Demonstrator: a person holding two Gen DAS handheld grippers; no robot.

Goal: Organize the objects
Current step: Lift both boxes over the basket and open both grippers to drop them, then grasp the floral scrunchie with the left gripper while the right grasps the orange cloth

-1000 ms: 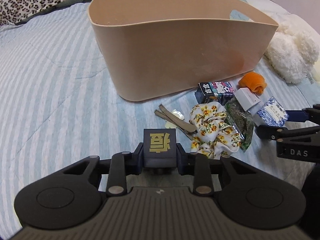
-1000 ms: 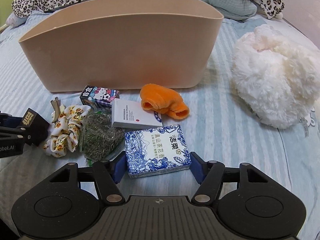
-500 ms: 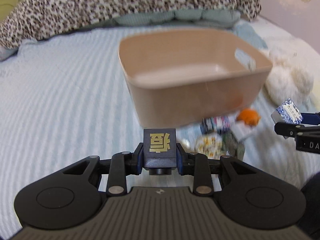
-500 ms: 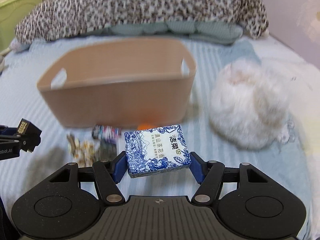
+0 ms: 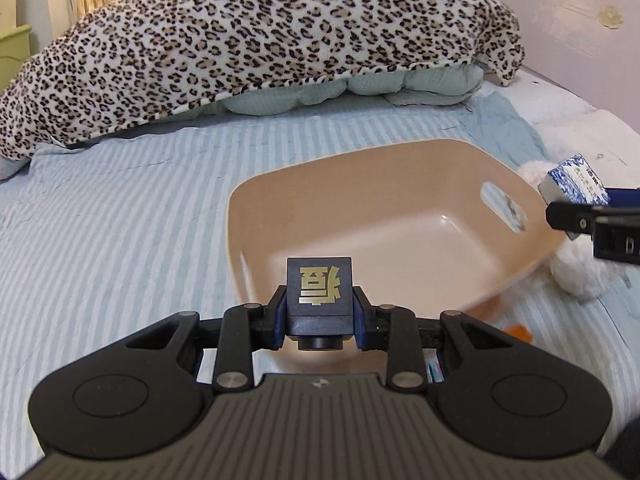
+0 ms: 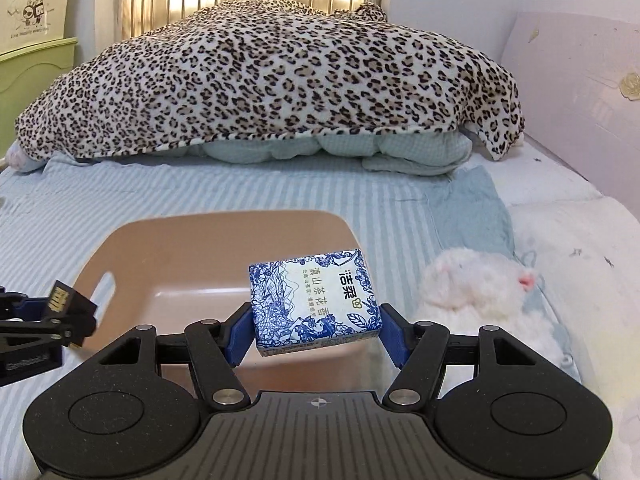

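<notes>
My left gripper (image 5: 320,312) is shut on a small black box with a gold character (image 5: 319,290), held above the near rim of the beige plastic bin (image 5: 360,184). My right gripper (image 6: 314,332) is shut on a blue-and-white tissue pack (image 6: 314,304), held above the bin's (image 6: 132,240) right near edge. The bin's inside looks empty in both views. The tissue pack also shows at the right edge of the left wrist view (image 5: 576,180). The black box shows at the left of the right wrist view (image 6: 68,300).
A white plush toy (image 6: 480,284) lies right of the bin. A leopard-print blanket (image 6: 272,72) over pale green pillows fills the back of the striped bed (image 5: 100,220). An orange item (image 5: 518,330) peeks out below the bin. A green cabinet (image 6: 32,48) stands at far left.
Both grippers have risen from the bed with their objects, from beside the pile of items to above the bin's rim, so the bin's inside now shows.
</notes>
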